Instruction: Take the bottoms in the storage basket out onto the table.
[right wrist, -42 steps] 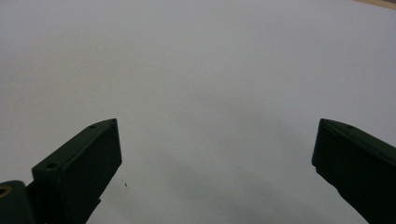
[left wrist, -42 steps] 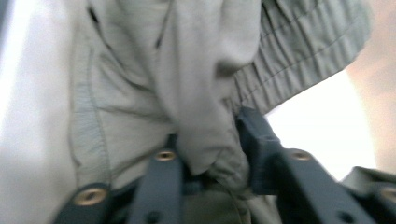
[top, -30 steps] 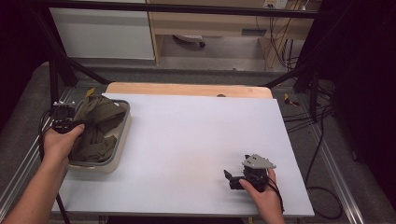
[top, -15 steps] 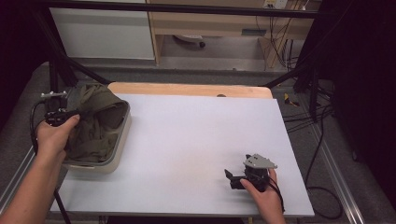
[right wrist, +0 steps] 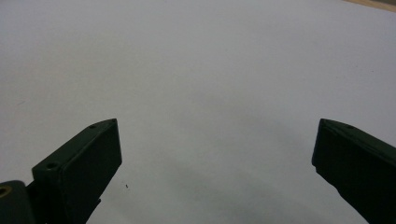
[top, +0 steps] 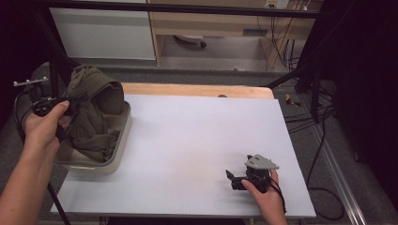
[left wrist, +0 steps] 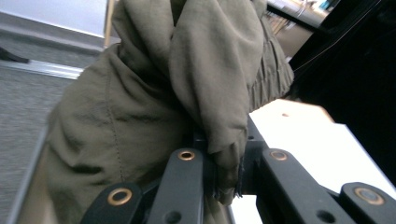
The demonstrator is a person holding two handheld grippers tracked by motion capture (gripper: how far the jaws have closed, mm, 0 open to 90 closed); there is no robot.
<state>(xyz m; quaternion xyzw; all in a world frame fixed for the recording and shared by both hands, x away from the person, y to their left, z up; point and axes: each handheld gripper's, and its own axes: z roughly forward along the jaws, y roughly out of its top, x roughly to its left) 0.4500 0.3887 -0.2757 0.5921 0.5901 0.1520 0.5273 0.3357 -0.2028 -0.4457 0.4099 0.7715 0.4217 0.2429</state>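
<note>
White and bare over most of its top, the surface (top: 187, 140) has a strip of pale wood along its far edge, with grey floor and light cabinets beyond it and dark frames and cables at the sides.

An olive-green garment (top: 94, 112) hangs bunched at the left edge of the surface, its upper part lifted above a shallow grey tub (top: 119, 145) and its lower folds lying inside the tub. The left hand-held gripper (top: 61, 105) is clamped onto a fold of the garment: in the left gripper view the two black jaws press from both sides on a hem of the cloth (left wrist: 224, 140), and the rest of the fabric rises in loose folds above them. In the high view the person's left hand (top: 44, 129) wraps the gripper's body just beside the tub's left side, and a cable trails down from it.

Well apart from all this, near the front right corner of the surface, the right hand-held gripper (top: 233, 178) rests low over the white top, held by the person's right hand (top: 263, 187), with a grey three-cornered plate (top: 261, 162) on top of it. Its jaws stand wide apart with nothing between them; the right gripper view looks past its two black tips (right wrist: 215, 154) at plain white surface.
</note>
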